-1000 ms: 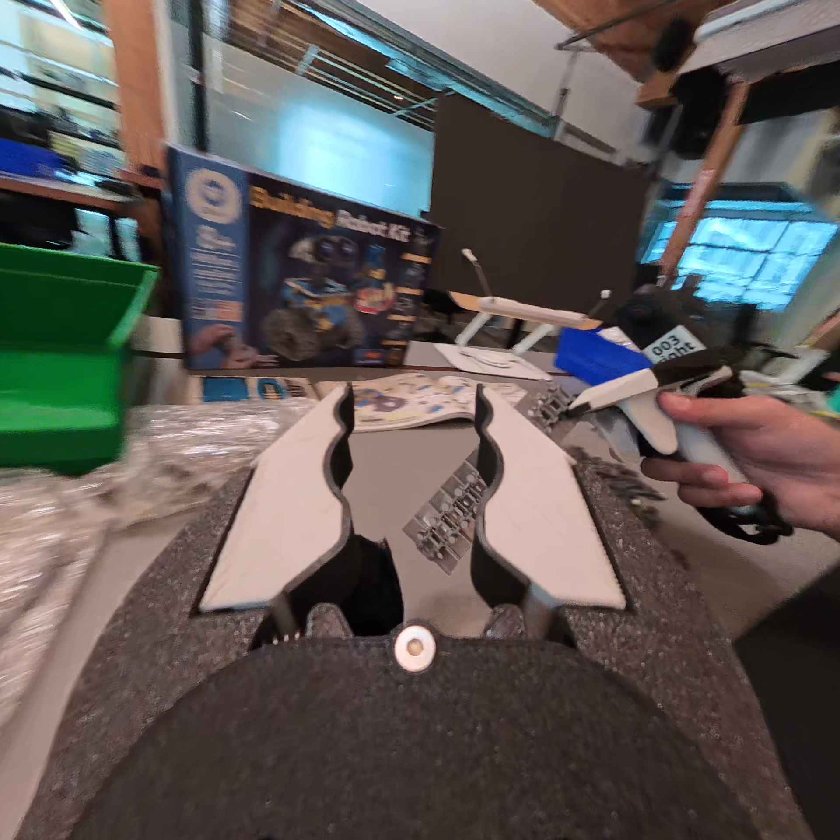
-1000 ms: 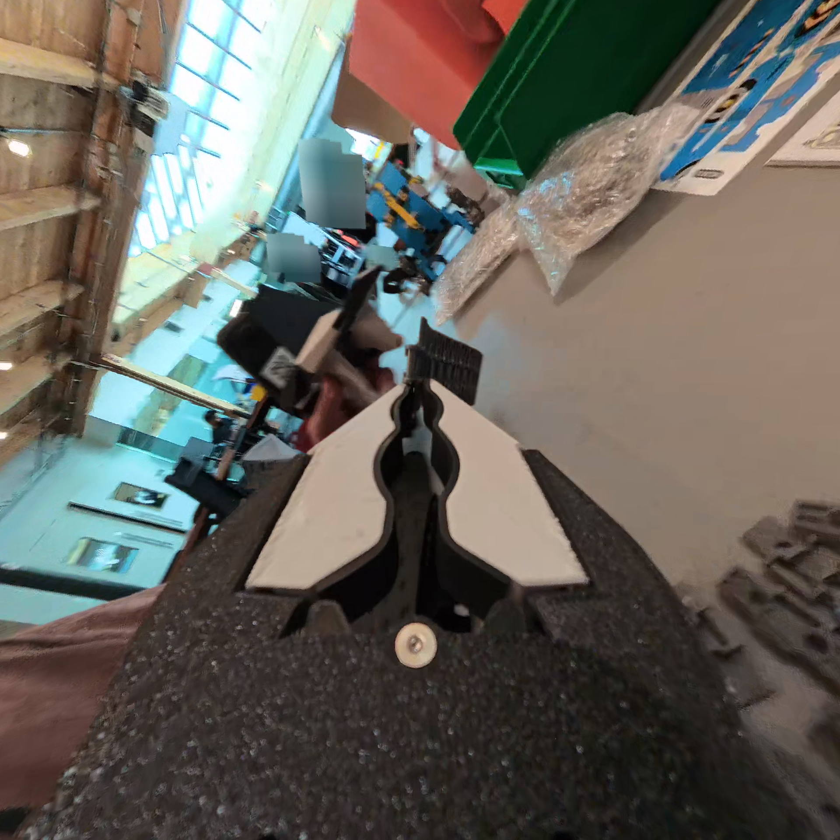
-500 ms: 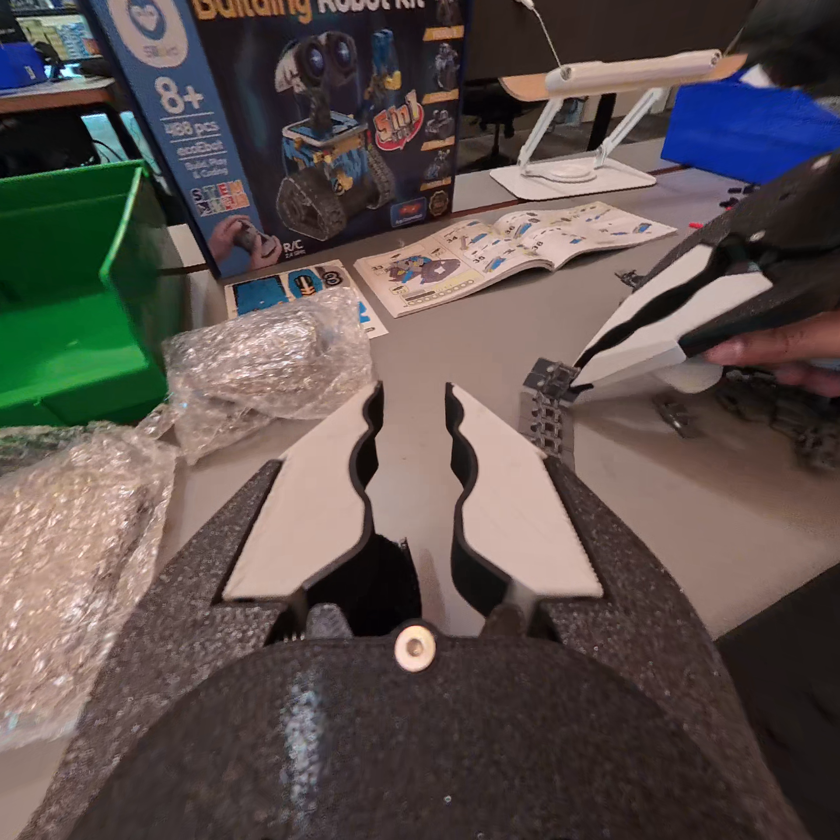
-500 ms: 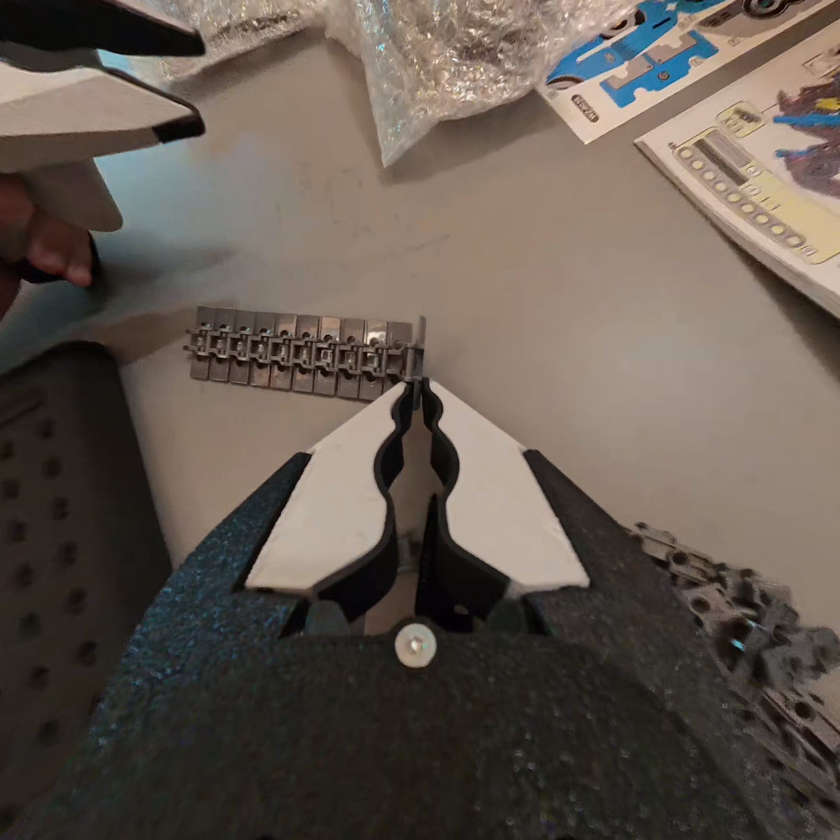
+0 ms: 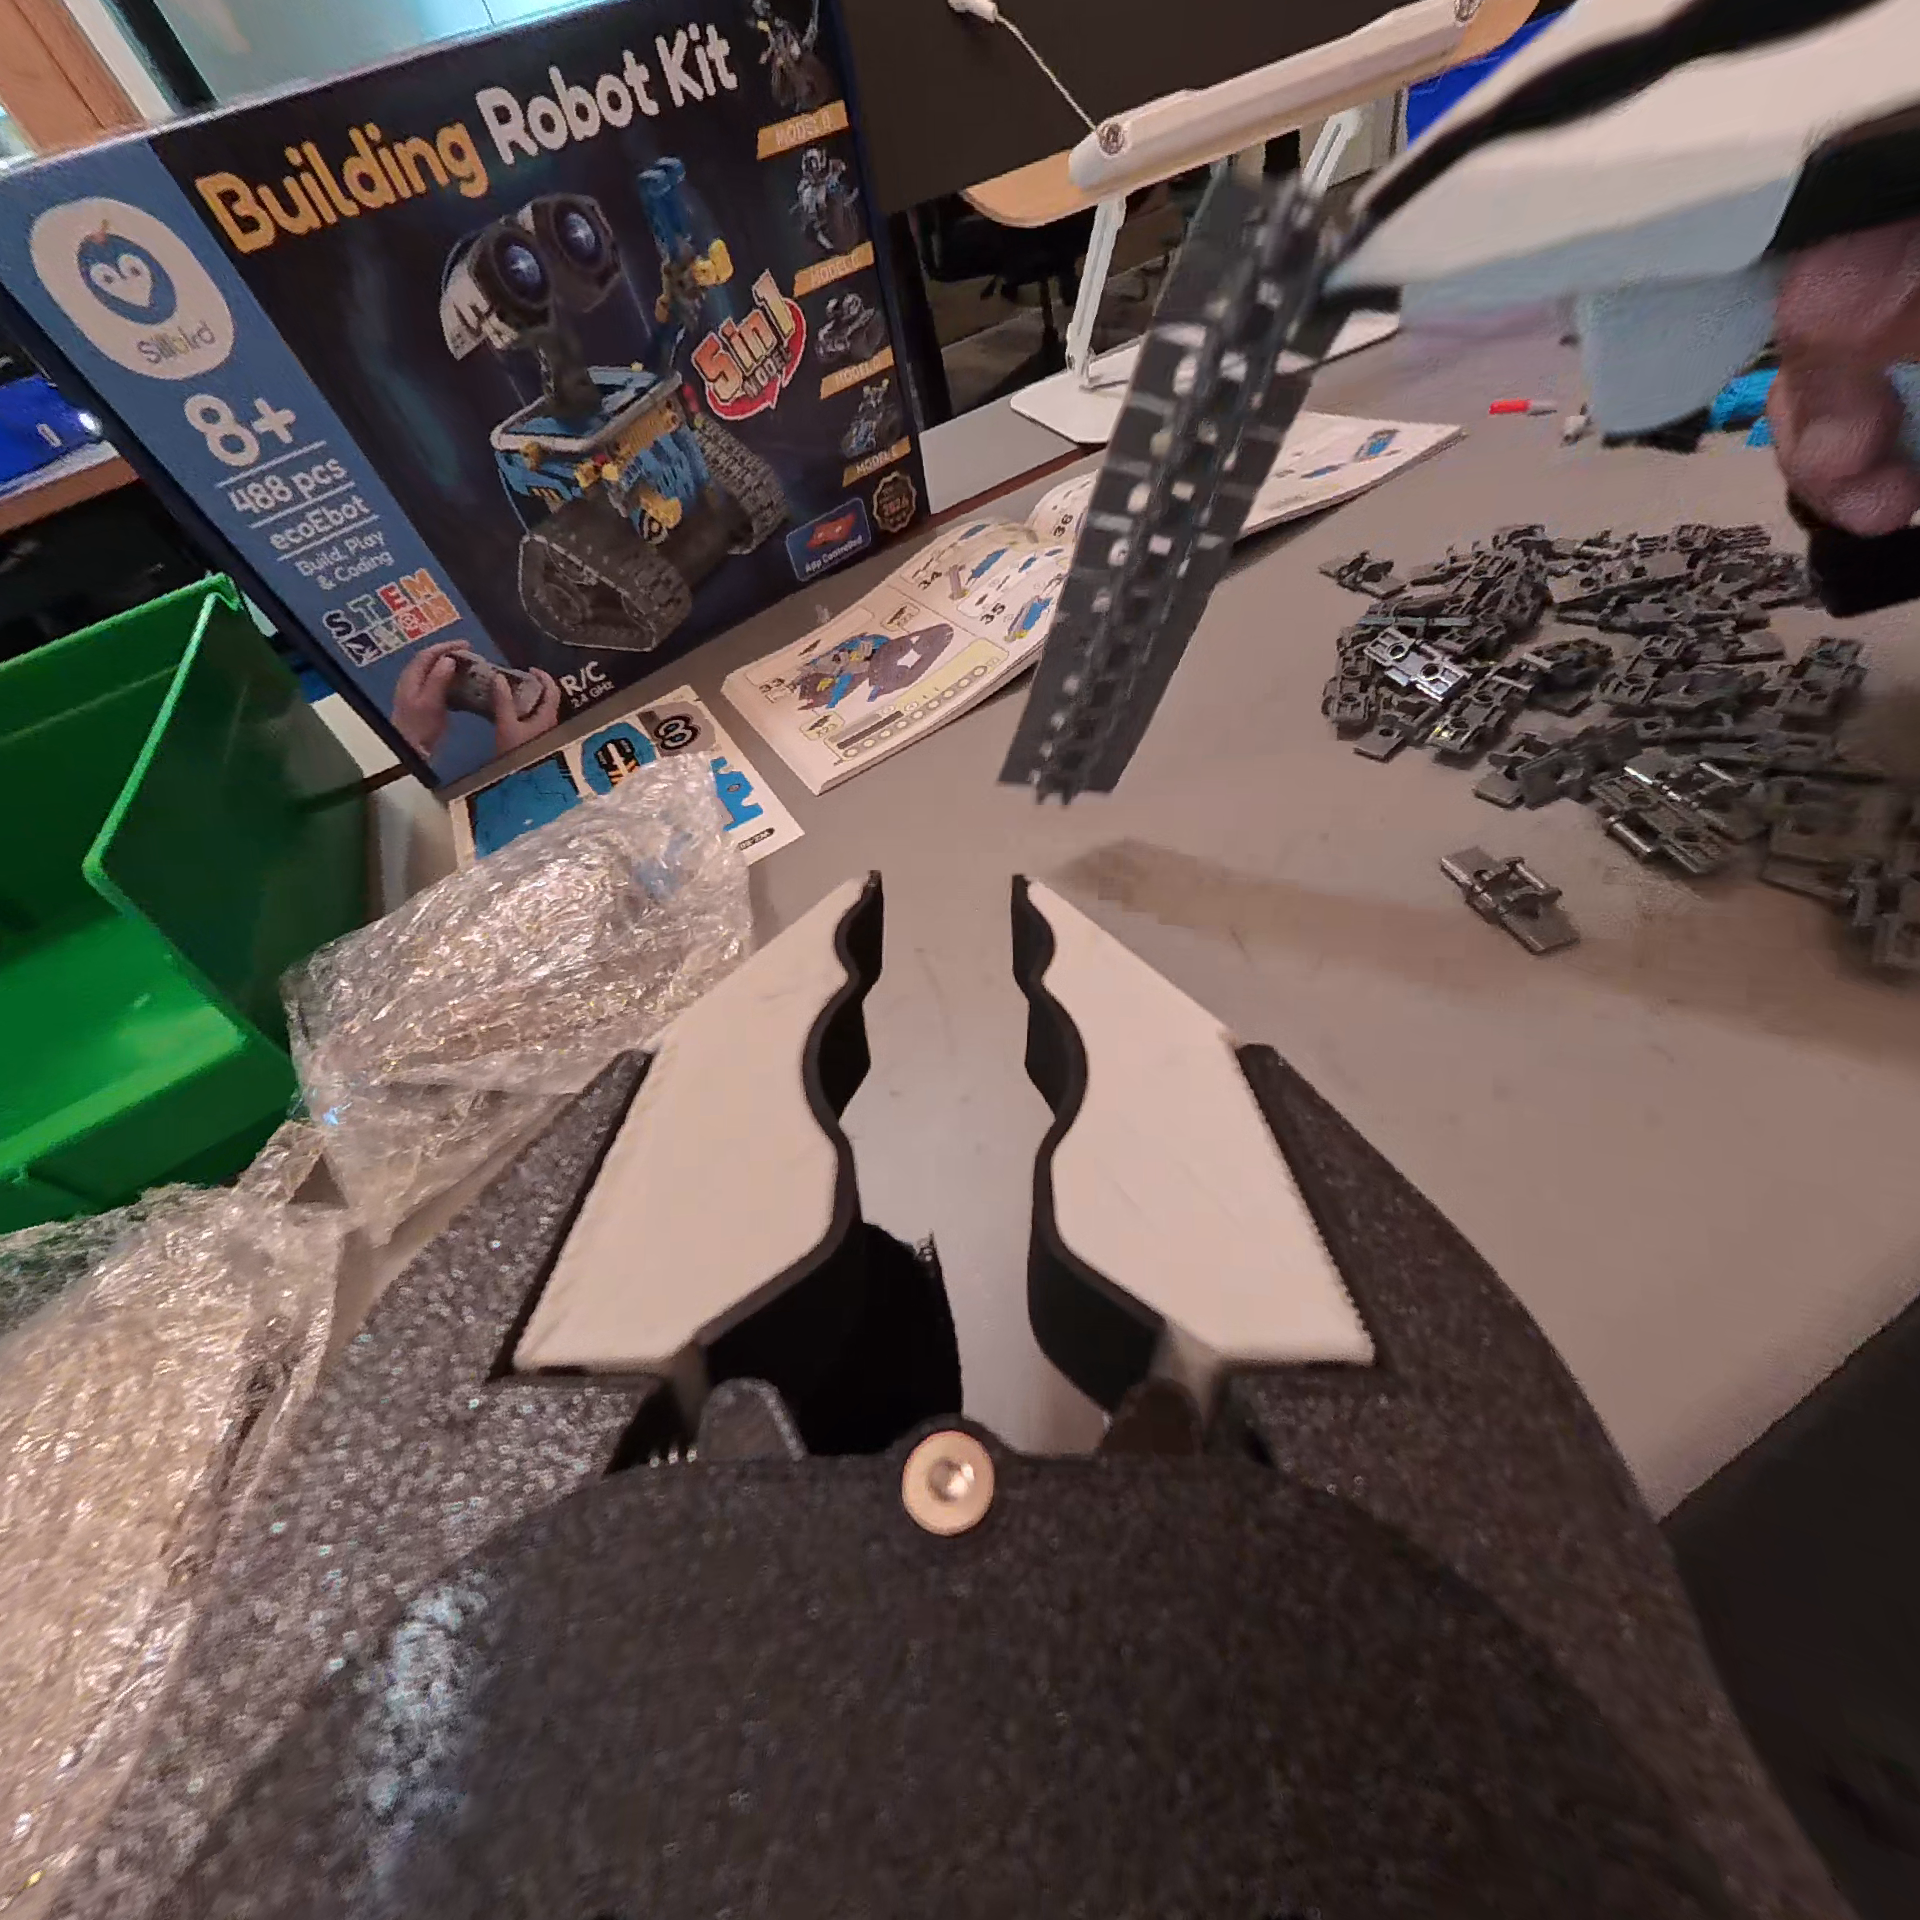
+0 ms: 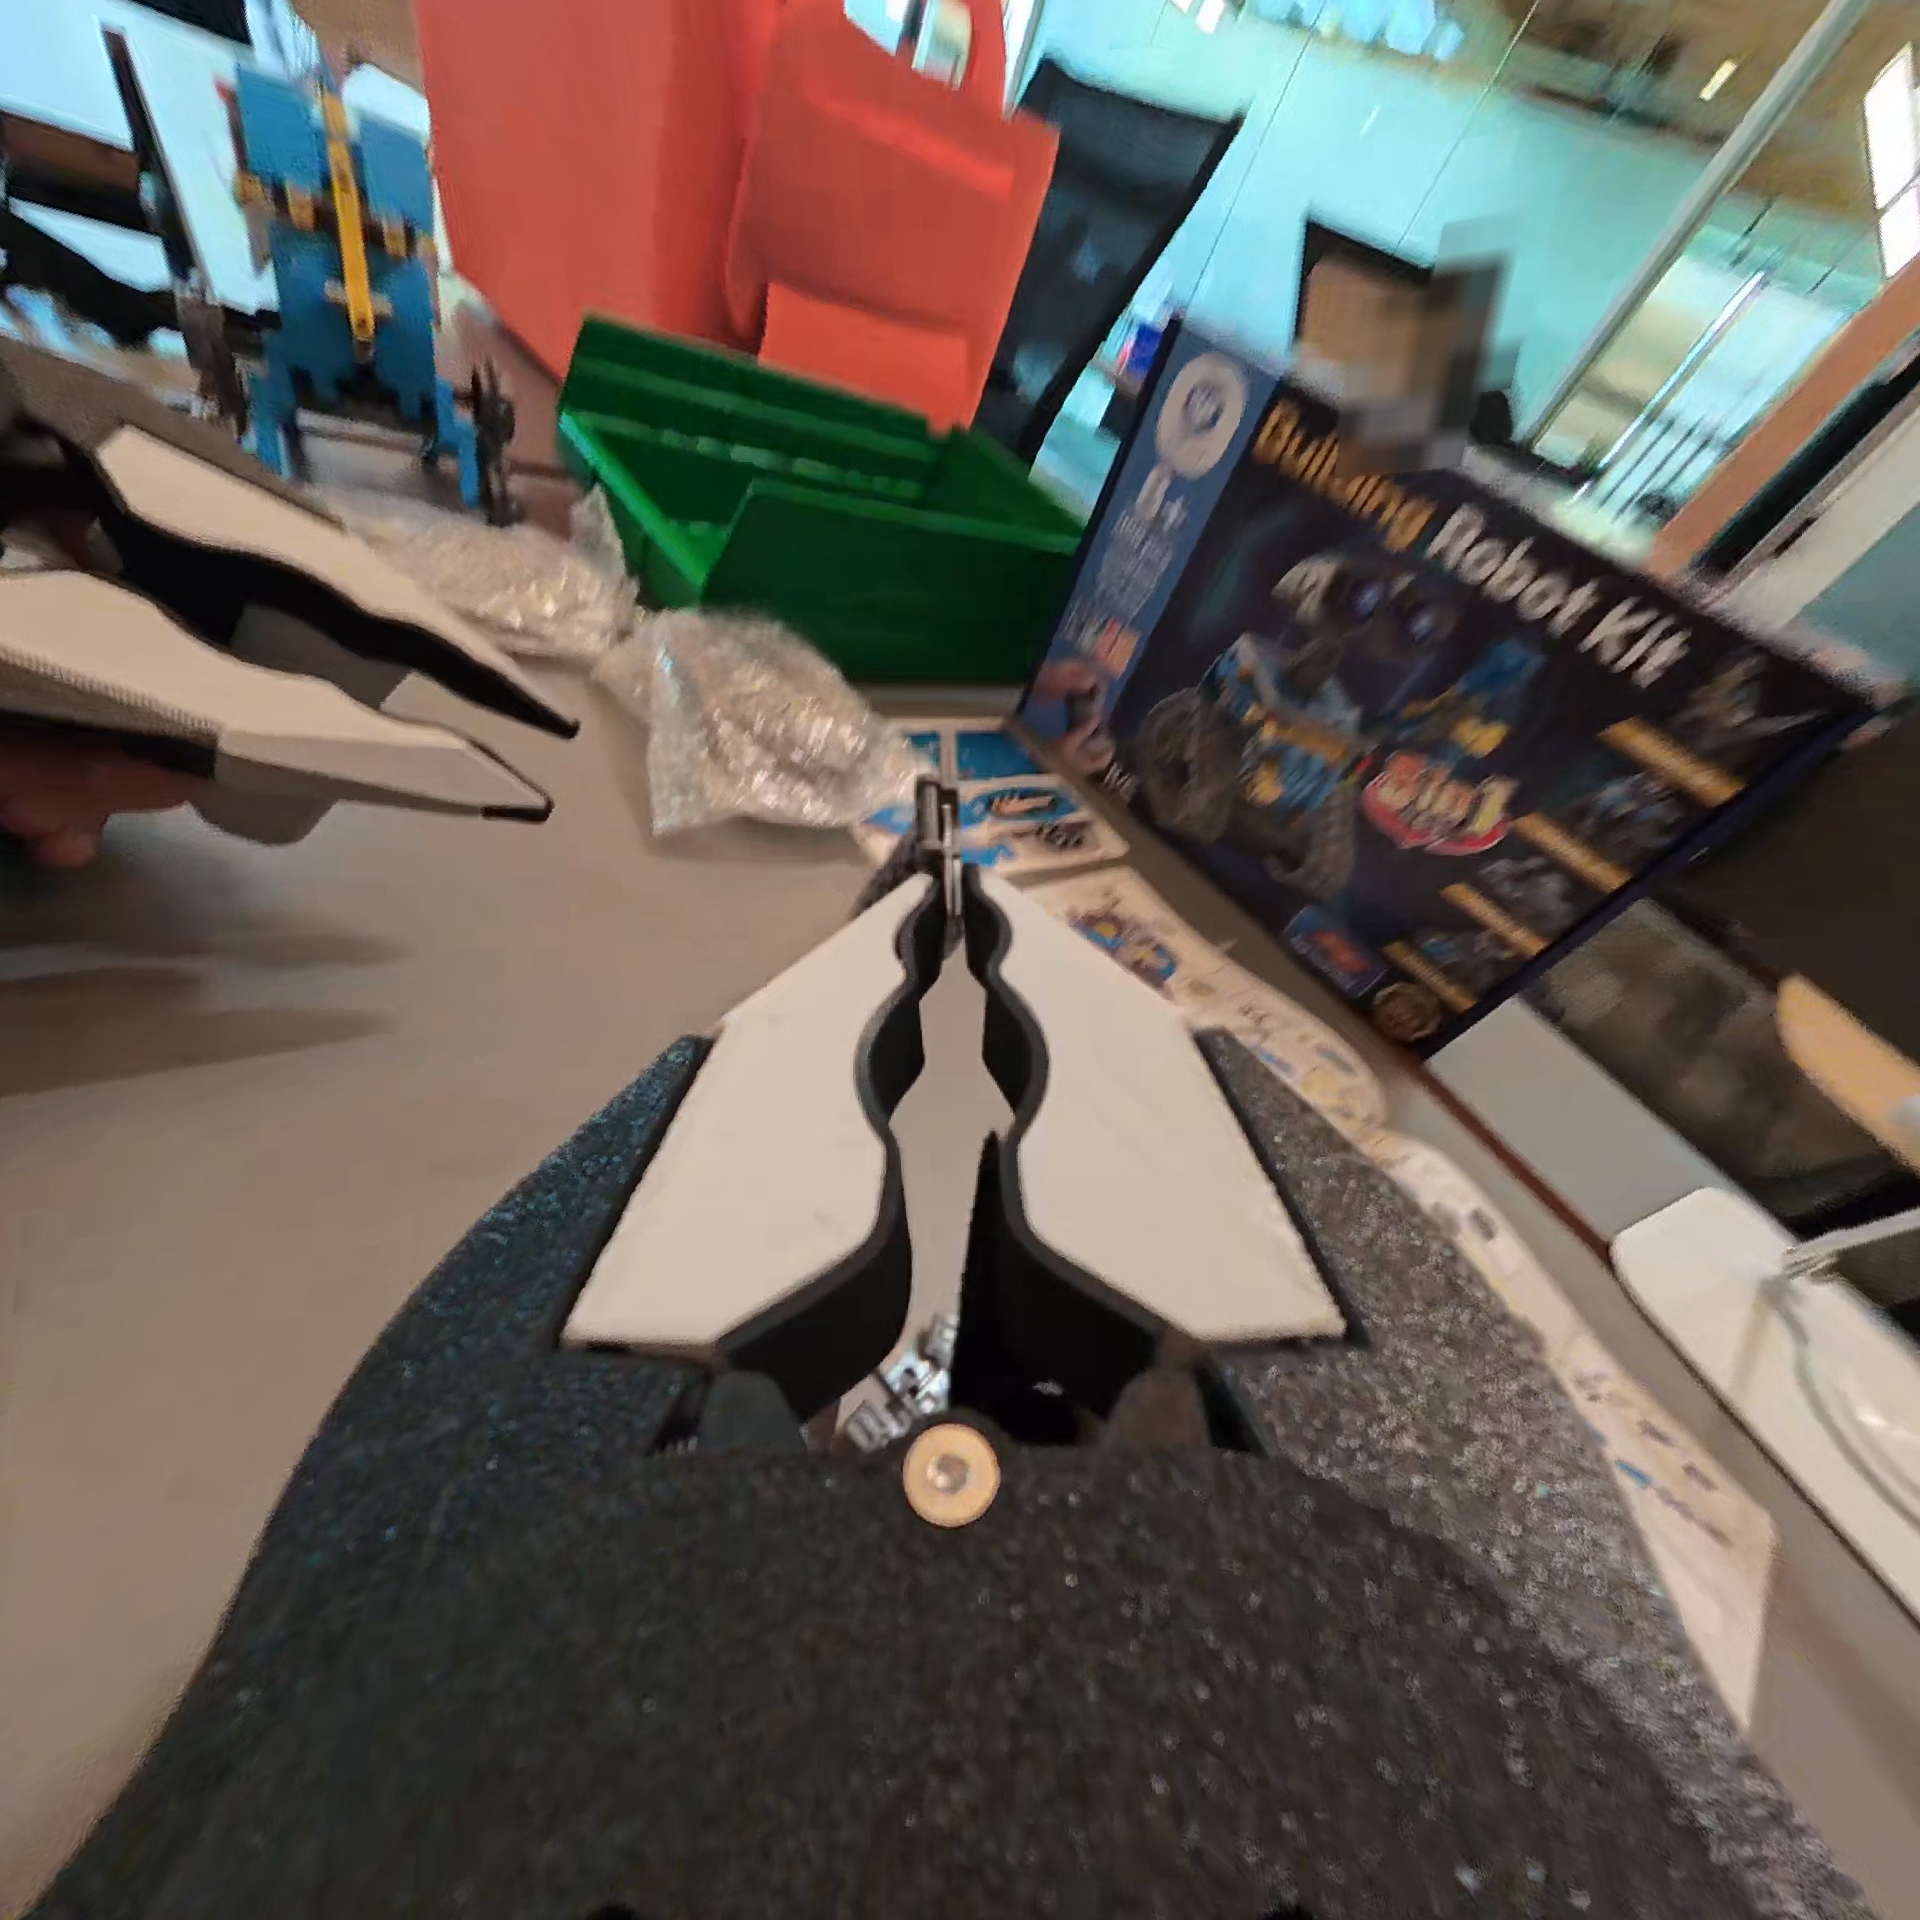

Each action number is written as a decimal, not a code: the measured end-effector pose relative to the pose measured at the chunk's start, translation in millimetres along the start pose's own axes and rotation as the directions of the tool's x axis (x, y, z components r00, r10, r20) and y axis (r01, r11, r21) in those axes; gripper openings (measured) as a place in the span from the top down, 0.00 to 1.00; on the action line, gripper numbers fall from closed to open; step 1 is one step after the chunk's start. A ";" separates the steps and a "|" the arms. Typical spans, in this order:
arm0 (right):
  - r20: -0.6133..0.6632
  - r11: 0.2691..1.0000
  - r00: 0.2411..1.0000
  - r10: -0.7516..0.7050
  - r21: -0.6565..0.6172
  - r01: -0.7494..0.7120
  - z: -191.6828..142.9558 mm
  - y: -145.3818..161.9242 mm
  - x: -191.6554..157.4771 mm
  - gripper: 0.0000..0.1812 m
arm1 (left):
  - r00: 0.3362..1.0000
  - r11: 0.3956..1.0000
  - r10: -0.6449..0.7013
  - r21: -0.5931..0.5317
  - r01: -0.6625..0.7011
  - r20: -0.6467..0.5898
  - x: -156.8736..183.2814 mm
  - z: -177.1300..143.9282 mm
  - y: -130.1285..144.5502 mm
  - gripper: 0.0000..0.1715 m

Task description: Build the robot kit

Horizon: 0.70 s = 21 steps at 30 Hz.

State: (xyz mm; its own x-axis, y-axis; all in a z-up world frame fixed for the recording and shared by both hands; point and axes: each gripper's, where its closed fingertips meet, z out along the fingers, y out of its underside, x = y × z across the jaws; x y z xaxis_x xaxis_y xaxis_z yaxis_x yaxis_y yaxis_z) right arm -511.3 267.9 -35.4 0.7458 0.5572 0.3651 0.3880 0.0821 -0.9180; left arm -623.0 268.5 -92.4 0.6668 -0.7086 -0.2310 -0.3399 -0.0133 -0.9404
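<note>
My right gripper (image 6: 951,883) is shut on one end of a dark grey track strip (image 6: 938,816) made of joined links. In the left wrist view the right gripper (image 5: 1340,249) holds the strip (image 5: 1153,499) in the air, and it hangs down tilted above the grey table (image 5: 1403,1143). My left gripper (image 5: 945,888) is open and empty, low over the table, just below and in front of the strip's free end. It also shows in the right wrist view (image 6: 559,769) at the left. A pile of loose grey track links (image 5: 1621,707) lies to the right, with a single link (image 5: 1507,899) apart from it.
A robot kit box (image 5: 499,395) stands at the back. An open instruction booklet (image 5: 935,644) and a sticker sheet (image 5: 582,774) lie before it. Bubble wrap (image 5: 499,987) and a green bin (image 5: 125,883) are at the left. A white lamp stand (image 5: 1247,114) is behind. The left gripper's tips are roughly 12 cm from the right gripper's.
My right gripper has lifted the track strip off the table; it lay flat half a second ago and now hangs in the air. My left gripper stays open.
</note>
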 end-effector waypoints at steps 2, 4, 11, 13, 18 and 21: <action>-0.041 0.997 0.999 -0.023 0.072 0.026 -8.6 -14.0 5.1 0.98 | 1.000 1.000 0.006 0.004 -0.006 0.012 -1.0 -1.7 -0.2 0.86; -0.068 0.994 0.997 -0.028 0.100 0.035 -13.5 -20.4 8.1 0.98 | 1.000 1.000 0.008 -0.001 -0.008 0.024 -3.0 -3.6 1.1 0.87; 0.127 0.989 0.984 0.128 0.062 -0.136 -8.8 -16.5 -13.9 0.99 | 0.999 0.999 -0.022 -0.032 0.023 0.028 -4.7 -4.5 5.9 0.90; 0.252 0.954 0.928 0.275 0.049 -0.296 -9.6 -19.0 -22.6 0.98 | 0.998 0.996 -0.059 -0.062 0.060 0.026 -4.9 -5.2 10.0 0.94; 0.562 0.739 0.559 0.610 -0.148 -0.658 -9.8 -16.2 -42.7 0.99 | 0.994 0.995 -0.097 -0.018 0.098 0.060 -17.6 -11.2 5.9 0.94; 0.460 0.736 0.594 0.659 -0.237 -0.634 5.6 14.9 -40.1 0.98 | 0.990 0.992 -0.128 -0.010 0.129 0.061 -23.3 -13.3 6.7 0.94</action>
State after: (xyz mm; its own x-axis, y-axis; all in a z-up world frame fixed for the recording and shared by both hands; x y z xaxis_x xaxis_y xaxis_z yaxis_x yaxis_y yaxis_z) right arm -538.4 251.4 -64.5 0.4497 0.7657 -0.4598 -0.0586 -0.4884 -0.8707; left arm -649.7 275.6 -90.0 0.7438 -0.6569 -0.1229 -0.2577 -0.1122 -0.9597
